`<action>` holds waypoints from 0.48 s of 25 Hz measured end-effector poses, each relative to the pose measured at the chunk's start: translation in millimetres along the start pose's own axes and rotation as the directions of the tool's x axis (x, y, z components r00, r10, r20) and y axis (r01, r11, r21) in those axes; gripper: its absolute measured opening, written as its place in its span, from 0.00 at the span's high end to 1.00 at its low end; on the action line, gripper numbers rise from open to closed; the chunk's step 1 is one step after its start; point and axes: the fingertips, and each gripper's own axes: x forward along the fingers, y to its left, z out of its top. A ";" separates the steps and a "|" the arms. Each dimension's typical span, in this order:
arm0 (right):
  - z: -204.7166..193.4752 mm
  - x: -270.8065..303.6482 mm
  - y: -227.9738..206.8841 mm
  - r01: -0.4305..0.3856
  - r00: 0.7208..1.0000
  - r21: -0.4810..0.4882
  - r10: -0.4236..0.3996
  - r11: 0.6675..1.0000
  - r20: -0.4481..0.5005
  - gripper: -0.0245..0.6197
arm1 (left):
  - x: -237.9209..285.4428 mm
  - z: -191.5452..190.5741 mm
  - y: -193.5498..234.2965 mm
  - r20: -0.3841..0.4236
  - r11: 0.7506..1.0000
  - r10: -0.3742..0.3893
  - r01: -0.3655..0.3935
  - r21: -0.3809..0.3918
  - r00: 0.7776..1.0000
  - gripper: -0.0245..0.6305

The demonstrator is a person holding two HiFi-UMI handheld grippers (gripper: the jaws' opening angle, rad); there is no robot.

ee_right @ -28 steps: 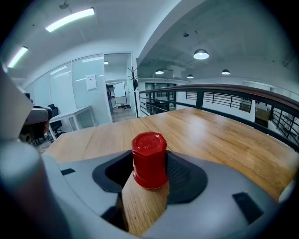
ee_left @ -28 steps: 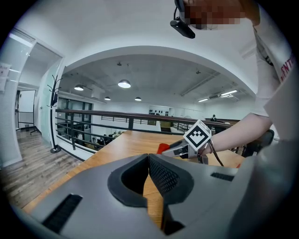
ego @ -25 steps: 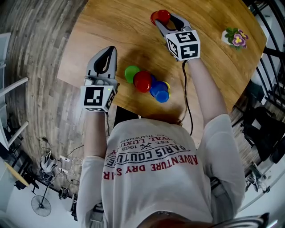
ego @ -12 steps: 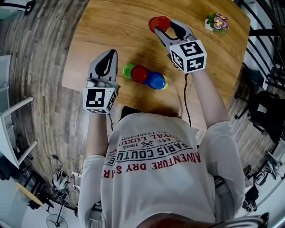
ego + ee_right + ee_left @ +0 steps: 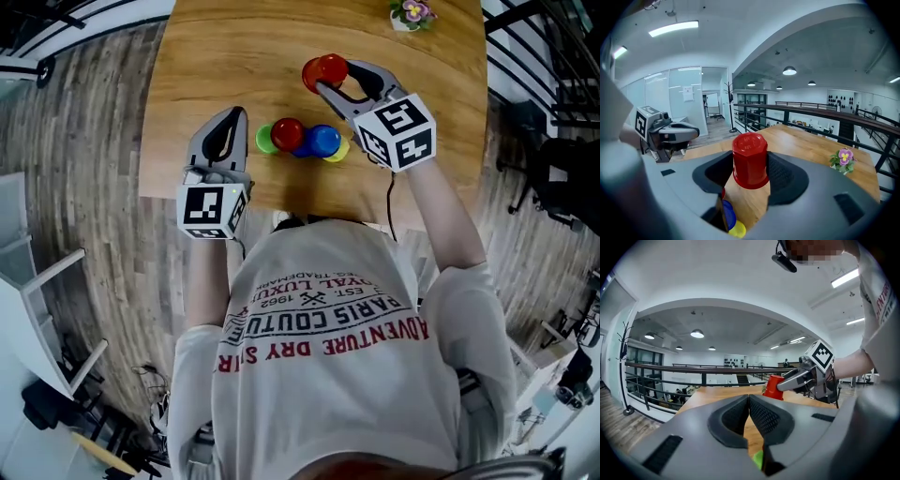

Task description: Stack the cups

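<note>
My right gripper (image 5: 328, 81) (image 5: 750, 165) is shut on an upside-down red cup (image 5: 325, 70) (image 5: 750, 159) (image 5: 775, 386), held over the wooden table (image 5: 225, 56) beyond the other cups. A green cup (image 5: 265, 139) (image 5: 758, 459), a second red cup (image 5: 287, 134), a blue cup (image 5: 323, 140) (image 5: 727, 216) and a yellow cup (image 5: 340, 153) (image 5: 737, 229) sit close together in a row near the table's front edge. Left of the green cup rests my left gripper (image 5: 229, 116) (image 5: 749, 401), shut with nothing between its pads.
A small pot with purple flowers (image 5: 412, 11) (image 5: 843, 160) stands at the far right of the table. The table's front edge (image 5: 281, 202) runs just before the person's body. Wood flooring and railings surround the table.
The right gripper has carried the held red cup nearer to the row of cups. The head view has shifted. The left gripper stays beside the green cup.
</note>
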 end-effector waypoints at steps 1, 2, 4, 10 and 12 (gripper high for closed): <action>-1.8 -5.8 6.5 0.001 1.000 0.002 -0.001 1.000 0.000 0.60 | -3.4 0.4 -3.6 0.003 1.000 -0.014 0.014 0.006 1.000 0.94; -3.4 -11.5 13.1 0.002 1.000 0.001 -0.002 1.000 0.000 0.60 | -6.9 0.8 -7.3 0.006 1.000 -0.026 0.026 0.011 1.000 0.94; -7.5 -22.4 25.8 0.008 1.000 -0.009 -0.008 1.000 -0.007 0.60 | -14.0 1.0 -14.5 0.012 0.999 -0.048 0.047 0.015 0.999 0.94; -22.5 -37.1 60.5 0.019 0.999 0.011 -0.019 1.000 -0.036 0.60 | -36.4 -1.7 -25.0 0.018 0.995 -0.095 0.095 0.021 0.995 0.94; -28.3 -38.4 68.4 0.023 0.999 0.020 -0.022 1.000 -0.044 0.60 | -42.7 -4.8 -25.9 0.015 0.995 -0.100 0.099 0.025 0.995 0.94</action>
